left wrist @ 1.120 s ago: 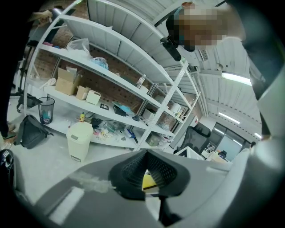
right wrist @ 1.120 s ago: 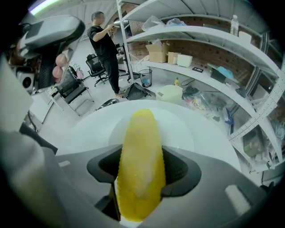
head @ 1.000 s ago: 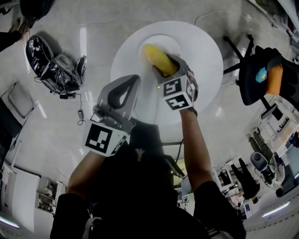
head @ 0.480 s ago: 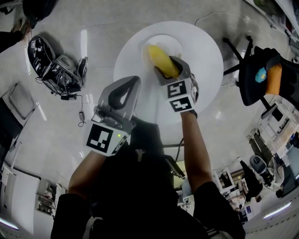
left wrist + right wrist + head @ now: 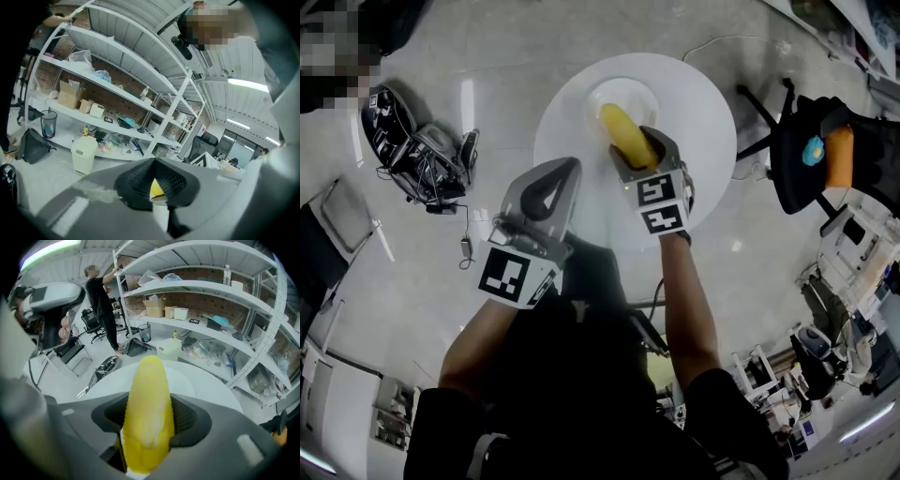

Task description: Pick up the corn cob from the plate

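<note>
- Two claws hang over a round white bench (image 5: 703, 131), one in each of the person's hands.
- Of these, the right claw (image 5: 639, 150) is clamped on the corn cob (image 5: 622, 127). Its dark pads press the cob's two sides near the blunt end, and most of the yellow length juts out past the tips.
- Seen from the right gripper view, the corn cob (image 5: 149, 380) stands straight out between the jaws of the right claw (image 5: 149, 420), tapered end farthest from it.
- Just beyond that claw's tips lies the white plate (image 5: 598, 94). The cob's far end reaches over it, but I cannot tell whether the cob touches the plate.
- Beside the right claw, on its left, the left claw (image 5: 569, 169) has its tips together and nothing in them.
- The left gripper view shows that claw (image 5: 157, 185) with its pads meeting, and only a sliver of yellow in the notch.
- Well off to the right of the right claw stands a black office chair (image 5: 802, 155).
- Well to the left of the left claw lies a heap of black gear (image 5: 412, 150) on the floor.
- Far ahead of the right claw is a white shelf rack (image 5: 211, 291) with boxes, and a person (image 5: 101, 301) reaches up to it.
</note>
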Tool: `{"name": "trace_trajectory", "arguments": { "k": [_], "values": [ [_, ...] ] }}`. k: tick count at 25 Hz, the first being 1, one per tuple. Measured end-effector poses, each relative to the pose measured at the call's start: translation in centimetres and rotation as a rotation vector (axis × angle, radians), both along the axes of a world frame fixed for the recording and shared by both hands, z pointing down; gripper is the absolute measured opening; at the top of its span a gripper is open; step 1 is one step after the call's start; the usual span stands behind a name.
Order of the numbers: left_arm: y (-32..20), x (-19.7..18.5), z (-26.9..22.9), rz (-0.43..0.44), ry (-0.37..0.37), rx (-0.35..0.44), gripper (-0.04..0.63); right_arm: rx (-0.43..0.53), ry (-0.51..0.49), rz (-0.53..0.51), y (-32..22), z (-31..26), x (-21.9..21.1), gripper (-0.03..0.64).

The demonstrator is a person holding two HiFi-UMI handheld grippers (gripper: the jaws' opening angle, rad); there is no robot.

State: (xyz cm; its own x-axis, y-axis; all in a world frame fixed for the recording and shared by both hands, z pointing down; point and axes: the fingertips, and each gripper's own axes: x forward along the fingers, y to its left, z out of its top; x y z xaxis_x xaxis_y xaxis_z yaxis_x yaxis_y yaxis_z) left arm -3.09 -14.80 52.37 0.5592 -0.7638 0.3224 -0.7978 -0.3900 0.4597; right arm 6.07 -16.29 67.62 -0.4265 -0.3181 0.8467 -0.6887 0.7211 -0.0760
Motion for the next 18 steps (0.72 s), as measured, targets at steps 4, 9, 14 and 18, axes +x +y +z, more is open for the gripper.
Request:
{"name": "trace_trajectory", "arguments": {
  "k": [4,9,14,18],
  "values": [
    [0.9,0.0,-1.4,0.019,0.000,0.022,0.005,0.019,-0.020,0.042,0.8,-1.8,-0.2,0.265],
    [2.1,0.0,-3.7,0.037,0.008,0.051,0.005,0.045,-0.048,0.098,1.8,-4.5,-0.5,0.265],
    [3.7,-0.8,-5.9,0.046,0.017,0.076,0.005,0.071,-0.065,0.150,3.2,-7.2,-0.8,0.265],
    [4.9,-1.0,-8.1,0.052,0.020,0.098,0.005,0.089,-0.083,0.197,4.5,-9.8,-0.4,0.265]
  ]
}}
